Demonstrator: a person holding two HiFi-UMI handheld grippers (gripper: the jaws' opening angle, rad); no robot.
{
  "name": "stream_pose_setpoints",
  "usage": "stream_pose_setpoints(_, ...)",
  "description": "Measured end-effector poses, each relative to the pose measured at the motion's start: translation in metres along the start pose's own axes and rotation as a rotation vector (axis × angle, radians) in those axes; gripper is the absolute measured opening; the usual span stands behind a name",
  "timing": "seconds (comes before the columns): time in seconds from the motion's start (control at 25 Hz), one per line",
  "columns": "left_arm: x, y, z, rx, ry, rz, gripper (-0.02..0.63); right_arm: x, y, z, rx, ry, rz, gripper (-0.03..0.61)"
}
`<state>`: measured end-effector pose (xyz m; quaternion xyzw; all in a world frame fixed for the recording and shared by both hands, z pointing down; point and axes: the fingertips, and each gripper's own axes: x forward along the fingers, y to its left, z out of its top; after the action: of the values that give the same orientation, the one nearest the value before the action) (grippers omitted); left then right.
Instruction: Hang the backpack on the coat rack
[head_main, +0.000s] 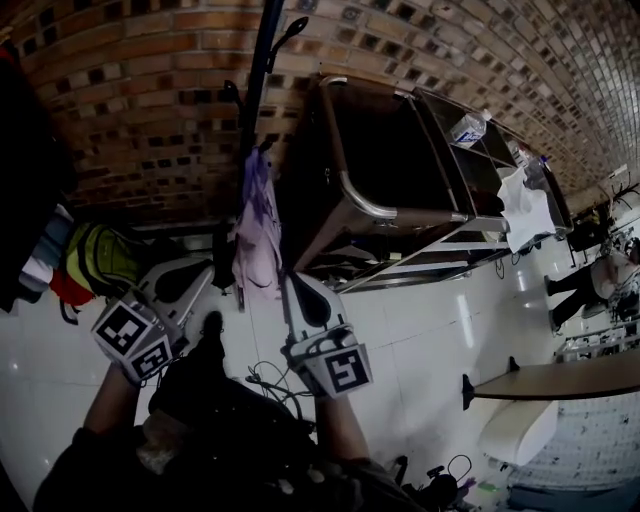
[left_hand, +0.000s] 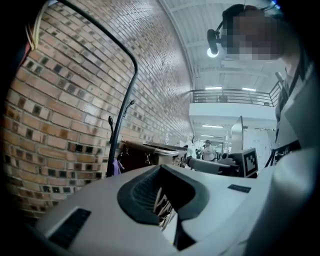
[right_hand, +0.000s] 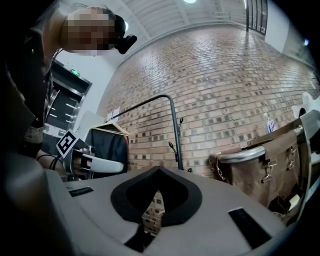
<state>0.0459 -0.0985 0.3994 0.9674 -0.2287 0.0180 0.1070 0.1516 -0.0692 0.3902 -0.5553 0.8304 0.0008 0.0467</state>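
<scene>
The dark backpack (head_main: 215, 385) hangs low between my two grippers, and its top reaches the tip of my left gripper (head_main: 205, 298). In the left gripper view the left gripper (left_hand: 162, 202) has its jaws drawn to a narrow slit with pale crossed lines in it. My right gripper (head_main: 300, 288) is level beside it. Its jaws (right_hand: 150, 217) are shut, and only brick shows through the slit. The black coat rack (head_main: 258, 90) with side hooks stands ahead at the brick wall, and its pole (left_hand: 122, 135) (right_hand: 176, 135) shows in both gripper views.
A purple garment (head_main: 258, 225) hangs on the rack. A brown canvas cart (head_main: 370, 170) stands right of it. Clothes and a yellow-green bag (head_main: 100, 258) hang at the left. Cables (head_main: 270, 385) lie on the white floor, and a table edge (head_main: 560, 380) juts in at the right.
</scene>
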Motion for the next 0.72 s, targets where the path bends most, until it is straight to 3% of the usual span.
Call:
stream_pose_setpoints(0.36,-0.062,-0.077,-0.013,0.009,0.001,0.028,0.037,-0.074,0.057,-0.008,-0.044,0.06,0.044,0.009)
stream_pose_setpoints(0.52,-0.083,-0.091,-0.013,0.012,-0.002,0.047,0.037,-0.085,0.077,-0.013,-0.122,0.111,0.056,0.009)
stream_pose_setpoints(0.72,-0.101,-0.088,-0.009,0.005,-0.004,0.057,0.036,-0.078,0.095,-0.015,-0.134,0.159,0.064,0.009)
